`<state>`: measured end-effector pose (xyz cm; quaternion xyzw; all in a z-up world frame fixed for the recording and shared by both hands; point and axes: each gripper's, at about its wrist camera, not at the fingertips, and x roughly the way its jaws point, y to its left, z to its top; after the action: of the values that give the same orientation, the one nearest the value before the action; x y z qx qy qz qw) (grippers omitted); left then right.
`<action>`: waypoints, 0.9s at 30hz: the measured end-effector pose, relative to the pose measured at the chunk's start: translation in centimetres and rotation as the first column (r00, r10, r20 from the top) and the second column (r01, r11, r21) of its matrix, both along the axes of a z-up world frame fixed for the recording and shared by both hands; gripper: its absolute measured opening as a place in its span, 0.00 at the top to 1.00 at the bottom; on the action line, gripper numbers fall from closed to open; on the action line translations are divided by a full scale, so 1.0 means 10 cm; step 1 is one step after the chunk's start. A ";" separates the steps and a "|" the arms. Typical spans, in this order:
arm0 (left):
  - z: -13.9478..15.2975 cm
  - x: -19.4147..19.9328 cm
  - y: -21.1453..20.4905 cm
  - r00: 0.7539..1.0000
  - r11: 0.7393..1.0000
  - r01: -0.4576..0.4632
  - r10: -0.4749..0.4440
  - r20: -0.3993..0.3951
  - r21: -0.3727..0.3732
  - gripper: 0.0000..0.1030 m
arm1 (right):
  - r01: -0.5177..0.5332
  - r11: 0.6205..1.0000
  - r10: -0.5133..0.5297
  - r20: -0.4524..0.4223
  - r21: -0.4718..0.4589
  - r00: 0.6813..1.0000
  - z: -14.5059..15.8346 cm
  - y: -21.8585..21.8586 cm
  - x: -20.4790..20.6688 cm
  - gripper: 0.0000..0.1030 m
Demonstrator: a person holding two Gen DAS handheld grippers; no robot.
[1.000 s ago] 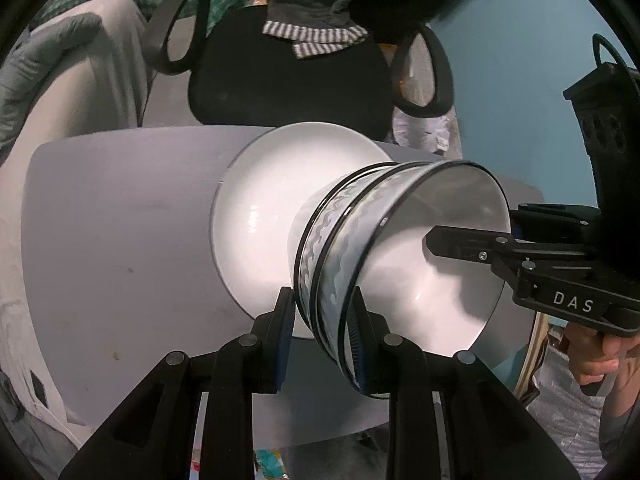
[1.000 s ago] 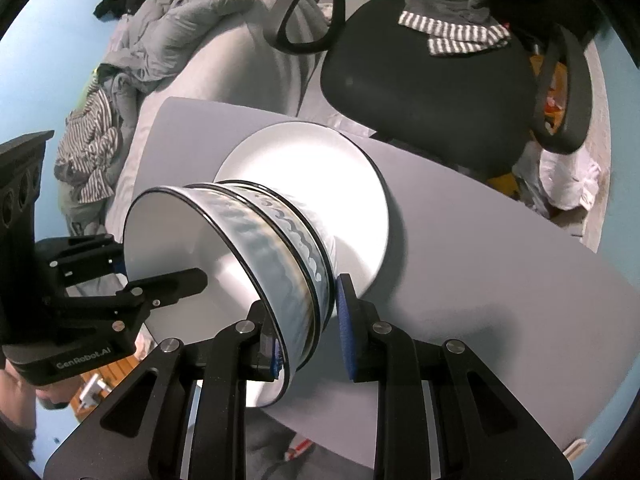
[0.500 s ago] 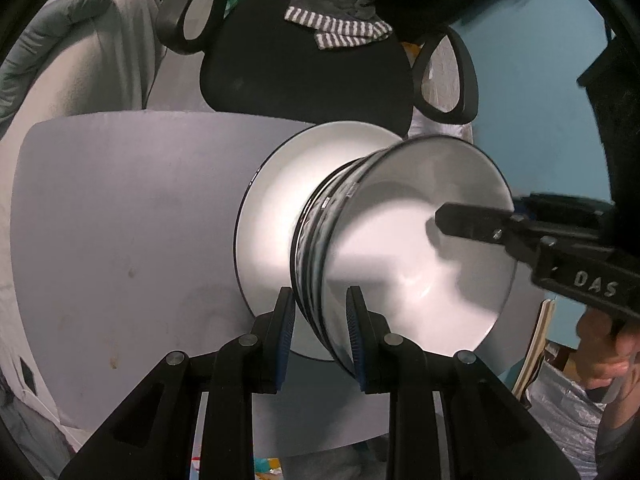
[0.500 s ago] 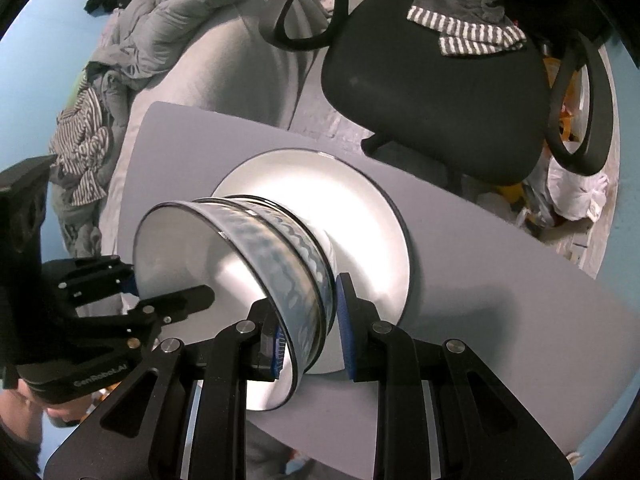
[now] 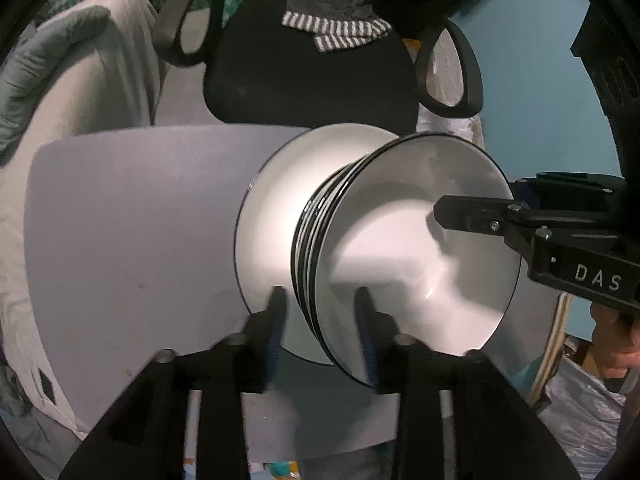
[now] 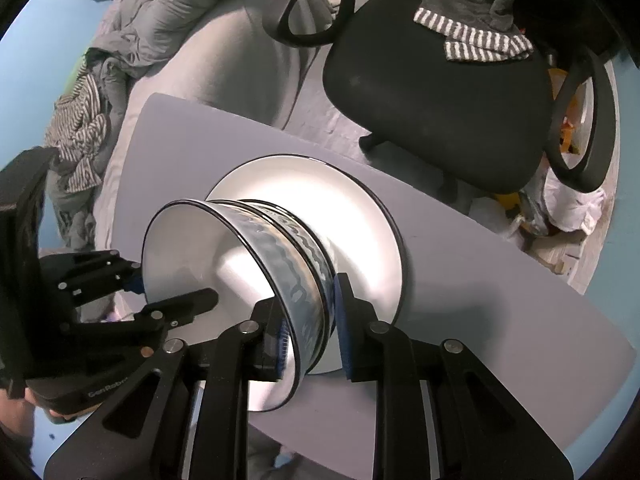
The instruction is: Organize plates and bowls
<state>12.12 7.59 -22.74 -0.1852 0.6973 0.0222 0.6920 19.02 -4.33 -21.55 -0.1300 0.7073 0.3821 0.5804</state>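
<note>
A stack of white bowls with black rims and a blue wave pattern sits on a large white plate on the grey table. My left gripper has its fingers spread either side of the stack's near rim, with gaps on both sides. My right gripper also straddles the rim from the opposite side, one finger inside the bowl, and is open wider than the rim. Each gripper shows in the other's view.
A black office chair with a striped grey garment stands beyond the table's far edge. A bed with heaped clothes lies to the left. Blue walls surround the room. The plate lies near the table's middle.
The bowl stack has come down onto the plate and levelled. Both grippers have opened off the rim, the left blurred with motion.
</note>
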 end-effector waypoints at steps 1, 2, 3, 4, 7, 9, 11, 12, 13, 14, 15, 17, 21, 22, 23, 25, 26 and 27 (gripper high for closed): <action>0.03 -0.01 0.00 1.000 1.000 -0.008 0.008 0.011 0.021 0.47 | -0.004 1.000 0.004 0.014 -0.001 1.000 0.01 0.00 -0.01 0.71; 0.05 -0.02 0.00 1.000 0.999 -0.014 0.013 0.023 0.043 0.44 | -0.009 1.000 0.009 0.029 0.002 1.000 0.03 0.00 -0.02 0.67; 0.07 -0.03 0.00 1.000 0.998 -0.013 0.012 0.029 0.058 0.44 | -0.010 1.000 0.010 0.040 0.004 0.999 0.05 0.00 -0.02 0.57; 0.08 -0.04 0.00 1.000 0.997 -0.012 0.010 0.028 0.073 0.42 | -0.011 1.000 0.011 0.054 0.002 0.998 0.06 -0.01 -0.03 0.48; 0.14 -0.09 0.01 0.999 0.994 -0.020 0.016 0.037 0.106 0.36 | -0.019 1.000 0.021 0.104 -0.016 0.994 0.12 -0.02 -0.05 0.44; 0.20 -0.15 0.02 0.998 0.993 -0.036 0.030 0.049 0.116 0.35 | -0.014 1.000 0.017 0.128 -0.023 0.992 0.17 -0.05 -0.06 0.43; 0.29 -0.21 0.03 0.996 0.992 -0.059 0.051 0.073 0.115 0.35 | -0.017 1.000 0.020 0.165 -0.021 0.986 0.27 -0.09 -0.10 0.42; 0.33 -0.24 0.02 0.995 0.991 -0.066 0.056 0.083 0.118 0.35 | -0.019 1.000 0.022 0.180 -0.021 0.983 0.31 -0.11 -0.11 0.42; 0.38 -0.26 0.01 0.994 0.989 -0.071 0.059 0.094 0.128 0.35 | -0.021 1.000 0.025 0.202 -0.020 0.979 0.36 -0.13 -0.13 0.42; 0.46 -0.29 -0.01 0.992 0.987 -0.072 0.056 0.109 0.146 0.35 | -0.022 1.000 0.026 0.226 -0.020 0.974 0.42 -0.15 -0.16 0.42; 0.52 -0.32 -0.03 0.991 0.984 -0.067 0.047 0.125 0.164 0.35 | -0.023 1.000 0.027 0.246 -0.018 0.969 0.48 -0.18 -0.18 0.42; 0.69 -0.38 -0.08 0.987 0.977 -0.058 0.025 0.158 0.204 0.35 | -0.026 1.000 0.028 0.284 -0.008 0.959 0.62 -0.23 -0.23 0.41; 1.00 -0.47 -0.15 0.978 0.969 -0.062 0.011 0.210 0.238 0.34 | -0.020 1.000 0.014 0.341 0.016 0.940 0.89 -0.31 -0.32 0.41; 1.07 -0.50 -0.16 0.974 0.969 -0.068 0.013 0.225 0.239 0.34 | -0.013 1.000 0.003 0.346 0.028 0.938 0.96 -0.34 -0.34 0.41; 1.16 -0.53 -0.17 0.970 0.969 -0.077 0.018 0.242 0.236 0.30 | -0.003 0.999 -0.014 0.352 0.048 0.936 1.06 -0.38 -0.37 0.41; 1.30 -0.58 -0.18 0.961 0.967 -0.101 0.034 0.275 0.235 0.23 | 0.012 0.997 -0.038 0.366 0.072 0.930 1.19 -0.44 -0.41 0.41; 1.38 -0.62 -0.19 0.953 0.965 -0.114 0.040 0.300 0.234 0.23 | 0.024 0.996 -0.055 0.379 0.087 0.924 1.29 -0.49 -0.43 0.41; 1.46 -0.65 -0.20 0.948 0.964 -0.123 0.044 0.316 0.234 0.23 | 0.029 0.995 -0.063 0.385 0.094 0.921 1.34 -0.51 -0.46 0.41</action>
<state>5.60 5.61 -8.18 -0.1269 0.5641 0.1104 0.8084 14.45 -9.41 -8.17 -0.1612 0.5642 0.3650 0.7228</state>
